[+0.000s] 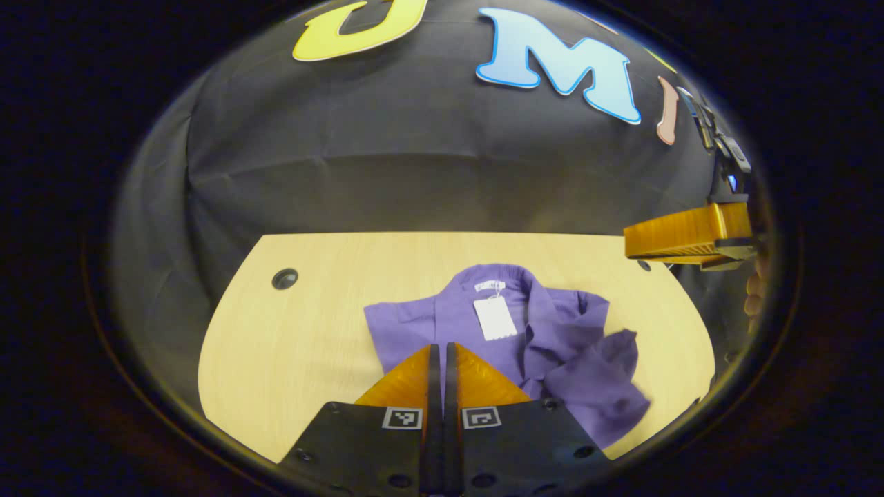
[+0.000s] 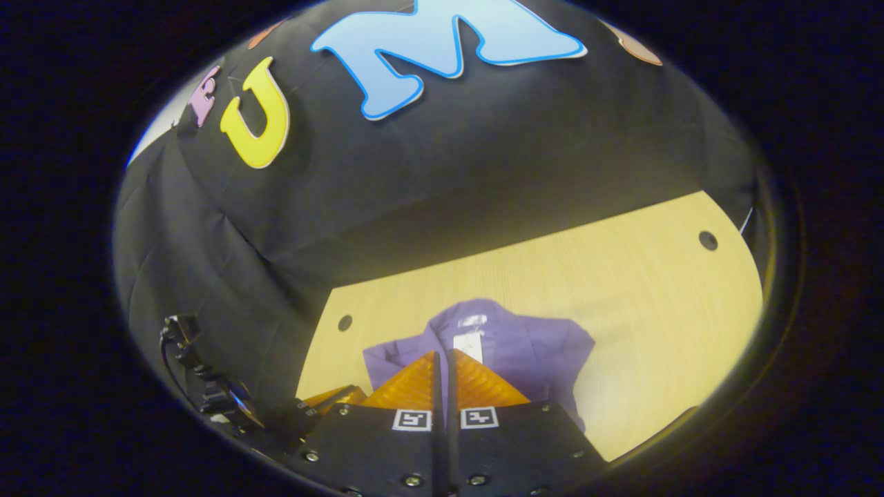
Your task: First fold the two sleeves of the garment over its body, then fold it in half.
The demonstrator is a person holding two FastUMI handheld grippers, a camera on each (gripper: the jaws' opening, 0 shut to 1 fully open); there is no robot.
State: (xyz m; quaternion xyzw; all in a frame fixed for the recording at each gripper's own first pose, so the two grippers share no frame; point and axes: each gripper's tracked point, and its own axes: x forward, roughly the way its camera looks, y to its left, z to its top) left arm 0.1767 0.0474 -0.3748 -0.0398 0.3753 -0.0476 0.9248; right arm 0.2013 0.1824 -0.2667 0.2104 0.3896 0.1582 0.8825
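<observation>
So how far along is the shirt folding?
One sleeve already lies bunched over the purple shirt on the table. Both grippers, left and right, are shut and hold nothing. The other sleeve looks unfolded, and the fold in half isn't done.

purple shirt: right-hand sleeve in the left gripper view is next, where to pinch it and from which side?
Likely the bunched sleeve end of the purple shirt, lying rumpled at the shirt's right on the table. It is the outermost loose part, so come in from that outer side, from above, and carry it across toward the hang tag.
</observation>
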